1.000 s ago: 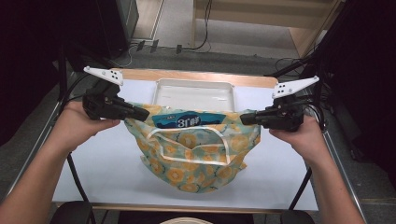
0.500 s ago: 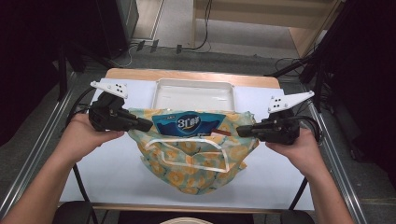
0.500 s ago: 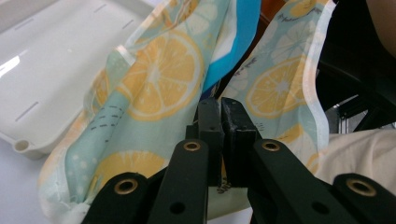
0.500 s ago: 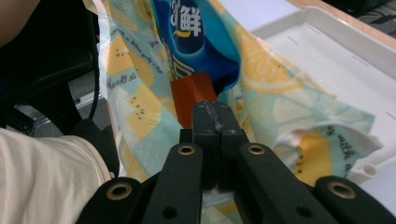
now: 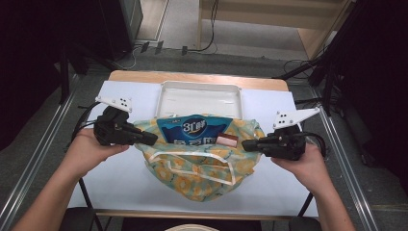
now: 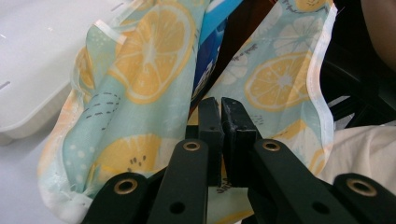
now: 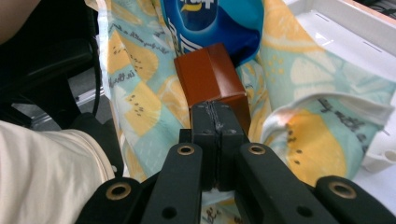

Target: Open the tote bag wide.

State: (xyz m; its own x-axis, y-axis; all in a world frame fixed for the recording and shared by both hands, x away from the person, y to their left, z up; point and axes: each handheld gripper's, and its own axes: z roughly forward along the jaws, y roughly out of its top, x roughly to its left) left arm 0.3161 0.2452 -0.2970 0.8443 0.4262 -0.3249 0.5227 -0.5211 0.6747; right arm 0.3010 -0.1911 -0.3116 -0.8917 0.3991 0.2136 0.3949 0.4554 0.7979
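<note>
Lowered and drawn toward the person since the earlier frames: both grippers, and with them the lemon-print cloth bag (image 5: pixel 199 163), whose mouth now hangs open wider, exposing more of the blue snack packet (image 5: pixel 193 130).

High view: left gripper (image 5: pixel 153 140) pinching the bag's left rim, right gripper (image 5: pixel 245 145) pinching the right rim, fabric stretched between them above the white table (image 5: pixel 120 183). Blue packet upright inside the bag, just in front of the white tray (image 5: pixel 200 99). Small brown box (image 5: pixel 226 140) tucked beside the packet's right lower corner. White strap (image 5: pixel 192 159) looped across the bag's front.

Left gripper view: jaws nearly closed, clamped on the bag's rim (image 6: pixel 261 88), a thin seam of cloth between the pads (image 6: pixel 209 122). Dark gap of the bag's interior and a sliver of the blue packet (image 6: pixel 208 70) seen edge-on, unlike from above. Tray corner (image 6: pixel 28 93) at left.

Right gripper view: jaws pressed together on the bag's edge (image 7: pixel 149 116), directly before the brown box (image 7: pixel 210 77), shown here as a faceted carton rather than a small strip. Blue packet (image 7: pixel 215 23) behind the box; tray (image 7: pixel 345 42) at upper right.

Cut off or unclear: packet top in both gripper views; packet lettering not legible; box underside hidden by the right jaws; bag bottom contents concealed by fabric.
</note>
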